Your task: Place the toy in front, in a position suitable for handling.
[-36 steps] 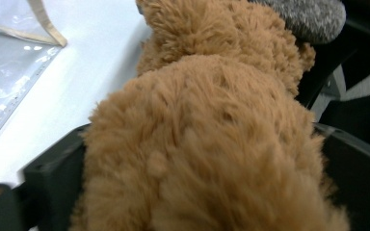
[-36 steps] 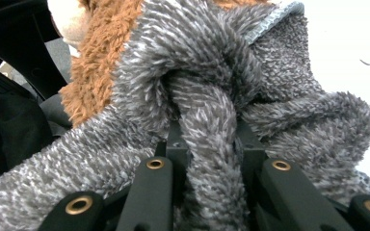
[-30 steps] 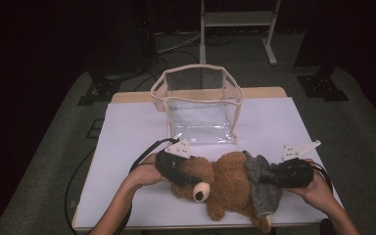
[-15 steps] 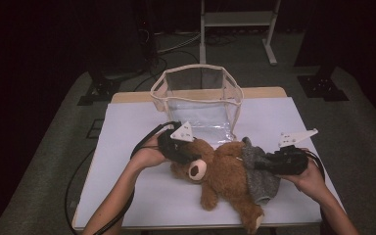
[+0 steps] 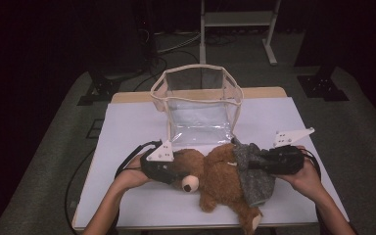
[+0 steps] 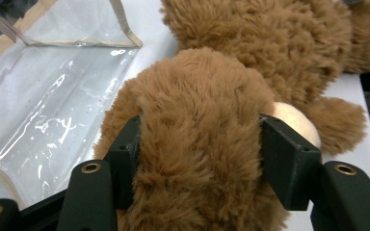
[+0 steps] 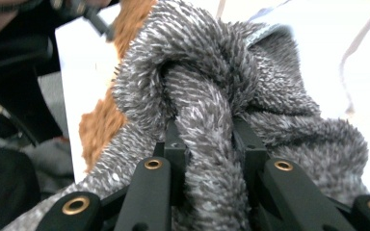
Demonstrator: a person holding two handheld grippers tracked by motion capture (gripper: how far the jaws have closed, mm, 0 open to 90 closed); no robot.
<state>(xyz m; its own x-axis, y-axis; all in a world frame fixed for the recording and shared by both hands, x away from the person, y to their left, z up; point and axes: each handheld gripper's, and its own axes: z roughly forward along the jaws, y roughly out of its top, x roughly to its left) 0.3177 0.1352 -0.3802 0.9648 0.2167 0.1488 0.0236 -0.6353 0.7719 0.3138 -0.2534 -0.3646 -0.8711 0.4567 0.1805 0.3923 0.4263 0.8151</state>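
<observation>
In the high view, a brown plush teddy bear (image 5: pixel 220 178) is seen lying across the near part of a white-covered tabletop (image 5: pixel 127 127), its pale muzzle with a black nose turned toward the near edge. A grey fuzzy garment (image 5: pixel 252 169) is wrapped about its lower body. Just behind the bear a clear plastic bag (image 5: pixel 198 100) with a cream fabric rim is stood upright, boxy and open-topped. The left tongs (image 5: pixel 178 172) are laid against the bear's head, the right tongs (image 5: pixel 254 164) against the grey garment.

In the left gripper view, the left tongs (image 6: pixel 200 154) are clenched on the bear's head (image 6: pixel 197 134); long shaggy fur is squeezed between the two black blocky pads (image 6: pixel 282 159) and bulges over them. The jaws have just been closing and then easing slightly, with the head between them. The cream muzzle (image 6: pixel 294 120) is glimpsed beside one pad. The glossy, wrinkled wall of the bag (image 6: pixel 53 96) is seen at the left.

In the right gripper view, the right tongs (image 7: pixel 207 154) are clamped on a thick fold of the grey garment (image 7: pixel 207 96), a bristly, flecked knit bunched into a loop. Brown fur (image 7: pixel 101 125) is seen beneath it.
</observation>
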